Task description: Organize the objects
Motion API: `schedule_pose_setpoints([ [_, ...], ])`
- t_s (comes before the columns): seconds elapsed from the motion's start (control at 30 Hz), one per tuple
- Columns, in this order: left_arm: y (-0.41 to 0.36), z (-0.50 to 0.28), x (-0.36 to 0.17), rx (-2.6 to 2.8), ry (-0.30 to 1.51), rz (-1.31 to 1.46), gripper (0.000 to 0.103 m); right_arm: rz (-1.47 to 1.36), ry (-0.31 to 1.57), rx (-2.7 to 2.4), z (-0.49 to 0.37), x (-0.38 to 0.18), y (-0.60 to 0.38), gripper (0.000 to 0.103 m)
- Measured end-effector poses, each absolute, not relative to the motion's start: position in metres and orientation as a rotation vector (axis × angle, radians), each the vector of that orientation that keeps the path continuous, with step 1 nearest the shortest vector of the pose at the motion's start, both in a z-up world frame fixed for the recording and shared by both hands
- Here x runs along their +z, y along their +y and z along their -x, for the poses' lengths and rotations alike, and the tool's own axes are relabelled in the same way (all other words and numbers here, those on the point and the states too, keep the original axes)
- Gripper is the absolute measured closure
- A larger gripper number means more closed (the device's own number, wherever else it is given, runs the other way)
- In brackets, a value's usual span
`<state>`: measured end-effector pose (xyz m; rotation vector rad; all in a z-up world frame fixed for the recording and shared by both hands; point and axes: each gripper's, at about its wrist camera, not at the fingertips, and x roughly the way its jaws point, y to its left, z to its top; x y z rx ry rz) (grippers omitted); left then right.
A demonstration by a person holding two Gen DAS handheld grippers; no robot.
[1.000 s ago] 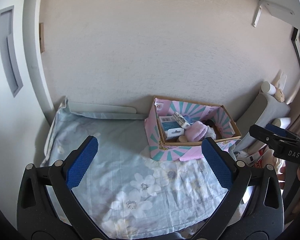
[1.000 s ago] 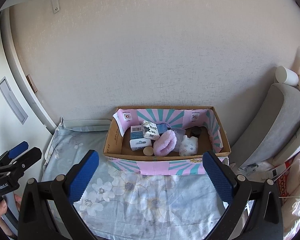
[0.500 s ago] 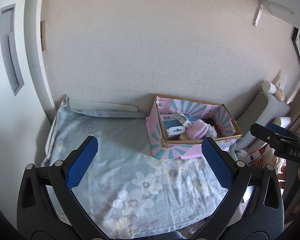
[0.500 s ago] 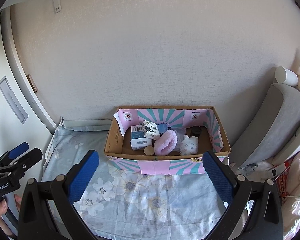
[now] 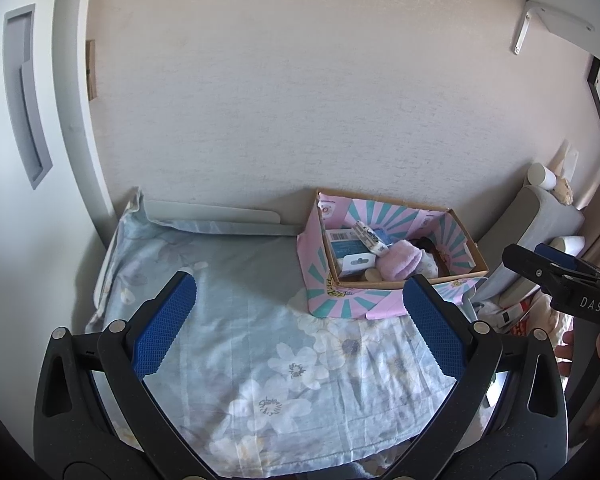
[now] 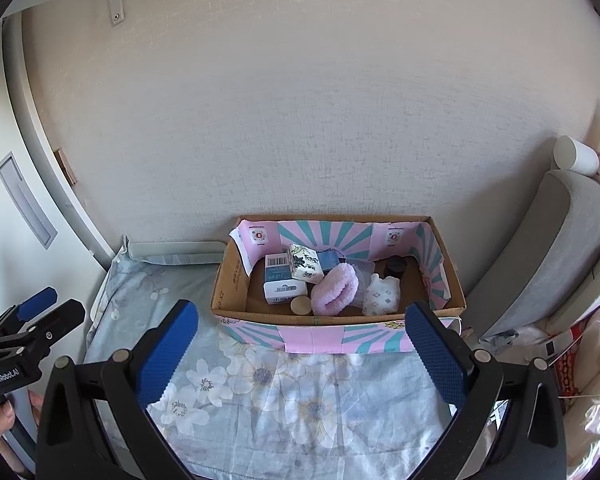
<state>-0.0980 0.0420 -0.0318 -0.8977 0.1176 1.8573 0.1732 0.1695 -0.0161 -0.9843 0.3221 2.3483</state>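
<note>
the left black gripper with blue pads (image 5: 300,312) is held wide open and empty above the pale blue floral cloth (image 5: 260,360). small items are seen inside the pink-and-teal striped cardboard box (image 6: 332,336) against the wall. the right black gripper (image 6: 300,344) is likewise spread, empty.

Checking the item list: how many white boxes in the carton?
2, both left in the carton: barcode box in front, patterned box leaning behind it. Others may be hidden underneath.
</note>
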Motion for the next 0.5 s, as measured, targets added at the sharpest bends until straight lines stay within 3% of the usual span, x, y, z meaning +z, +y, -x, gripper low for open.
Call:
schedule_pose_setpoints([
  [0.5, 0.0399, 0.0931, -0.0322, 1.877, 0.119, 0.88, 0.0, 0.967, 0.327, 2.349, -0.1737, -0.0153, 0.1716, 0.0],
])
